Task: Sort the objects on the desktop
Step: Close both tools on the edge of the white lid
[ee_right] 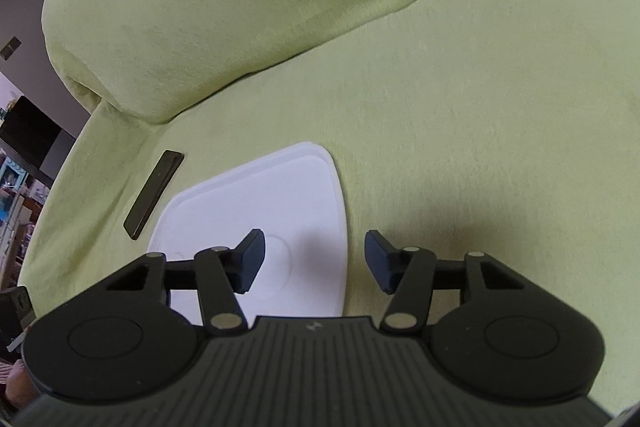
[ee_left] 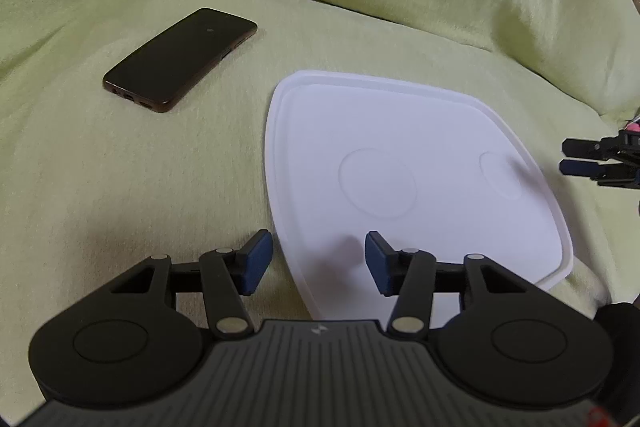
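Smartphone (ee_left: 180, 59) lies flat beyond and left of the left gripper's (ee_left: 319, 263) parted, empty jaws, beside the white tray (ee_left: 400, 115); right gripper (ee_right: 313, 262) likewise gapes: any pinch suits its long edges.

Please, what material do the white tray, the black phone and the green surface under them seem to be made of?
The white tray looks like matte moulded plastic: raised rim, pressed circles, soft sheen. The black phone shows a glossy face, probably glass, with a darker brownish edge, perhaps a soft case. The green surface looks like short-pile fabric: fuzzy, creased, cushion-like.
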Motion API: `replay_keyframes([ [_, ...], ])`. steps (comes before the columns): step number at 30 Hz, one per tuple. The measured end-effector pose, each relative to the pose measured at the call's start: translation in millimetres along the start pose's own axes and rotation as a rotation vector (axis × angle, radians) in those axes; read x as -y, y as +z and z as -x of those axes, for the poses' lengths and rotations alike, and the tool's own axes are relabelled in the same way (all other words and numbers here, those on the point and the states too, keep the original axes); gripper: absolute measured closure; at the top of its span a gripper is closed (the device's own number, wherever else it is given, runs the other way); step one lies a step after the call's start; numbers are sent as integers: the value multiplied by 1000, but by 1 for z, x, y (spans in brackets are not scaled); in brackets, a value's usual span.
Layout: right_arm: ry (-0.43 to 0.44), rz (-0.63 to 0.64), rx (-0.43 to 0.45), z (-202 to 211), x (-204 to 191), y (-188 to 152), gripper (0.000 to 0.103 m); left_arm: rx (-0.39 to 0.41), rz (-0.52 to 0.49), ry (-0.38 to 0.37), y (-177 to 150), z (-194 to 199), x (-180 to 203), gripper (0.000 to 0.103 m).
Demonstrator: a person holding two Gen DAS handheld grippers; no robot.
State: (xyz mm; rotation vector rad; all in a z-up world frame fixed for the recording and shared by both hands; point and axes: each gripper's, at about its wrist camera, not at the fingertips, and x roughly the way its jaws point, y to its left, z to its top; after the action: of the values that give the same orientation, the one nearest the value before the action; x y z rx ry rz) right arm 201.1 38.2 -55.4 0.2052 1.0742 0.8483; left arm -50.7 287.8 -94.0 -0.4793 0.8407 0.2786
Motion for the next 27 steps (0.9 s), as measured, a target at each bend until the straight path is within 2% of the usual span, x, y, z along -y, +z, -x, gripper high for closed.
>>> replay_keyframes([
  [3,3,-13,-26,-7,4,1,53,-6,7,-11,1,-3,-4,48],
  [7,4,-27,-66,-17,7,2,66,-14,16,-20,4,-5,-6,48],
  [10,15,-45,-103,-28,10,0,69,-14,17,-23,4,-5,-7,48],
  [15,46,-84,-102,-34,16,-2,72,-13,24,-32,1,-8,-9,48],
  [23,37,-111,-103,-21,26,-11,96,-26,36,-35,2,-6,-10,48],
  [26,34,-125,-103,-16,31,-15,97,-44,58,-59,2,-4,-12,49],
  [27,32,-121,-105,-13,32,-16,97,-54,70,-68,2,-4,-15,54],
])
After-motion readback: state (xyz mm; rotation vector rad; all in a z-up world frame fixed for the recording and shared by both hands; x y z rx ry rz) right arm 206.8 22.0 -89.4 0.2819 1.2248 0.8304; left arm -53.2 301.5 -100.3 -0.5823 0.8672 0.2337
